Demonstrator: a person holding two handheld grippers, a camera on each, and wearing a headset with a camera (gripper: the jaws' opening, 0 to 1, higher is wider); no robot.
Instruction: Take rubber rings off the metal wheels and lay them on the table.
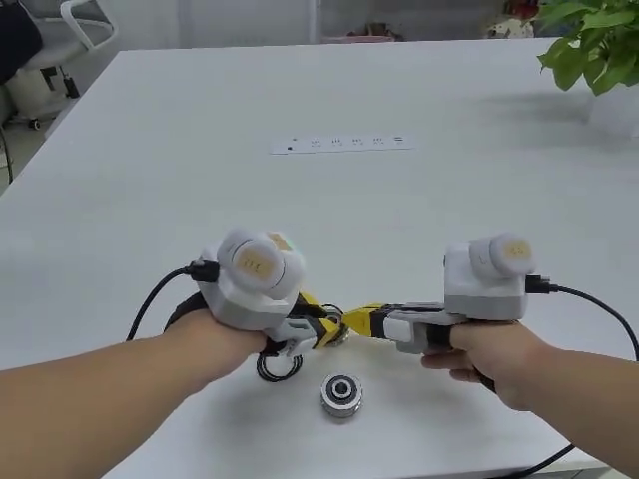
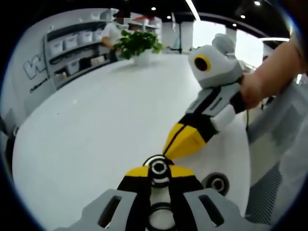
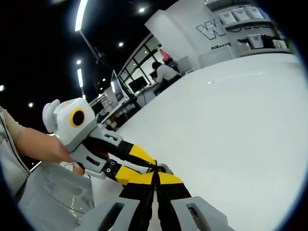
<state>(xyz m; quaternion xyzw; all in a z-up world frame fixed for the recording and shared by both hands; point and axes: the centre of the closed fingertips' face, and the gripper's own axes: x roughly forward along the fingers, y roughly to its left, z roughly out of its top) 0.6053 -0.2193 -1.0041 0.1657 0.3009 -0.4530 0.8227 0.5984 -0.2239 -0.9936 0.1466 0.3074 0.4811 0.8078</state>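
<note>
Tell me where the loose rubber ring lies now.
In the head view the rubber ring lies on the table, under the left gripper, left of the free metal wheel.

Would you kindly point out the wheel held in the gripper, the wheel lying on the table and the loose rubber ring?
Held wheel (image 2: 159, 168): left gripper view, its hub.
Loose wheel (image 1: 341, 392): head view, its hub.
Rubber ring (image 1: 280, 379): head view, its near edge.
</note>
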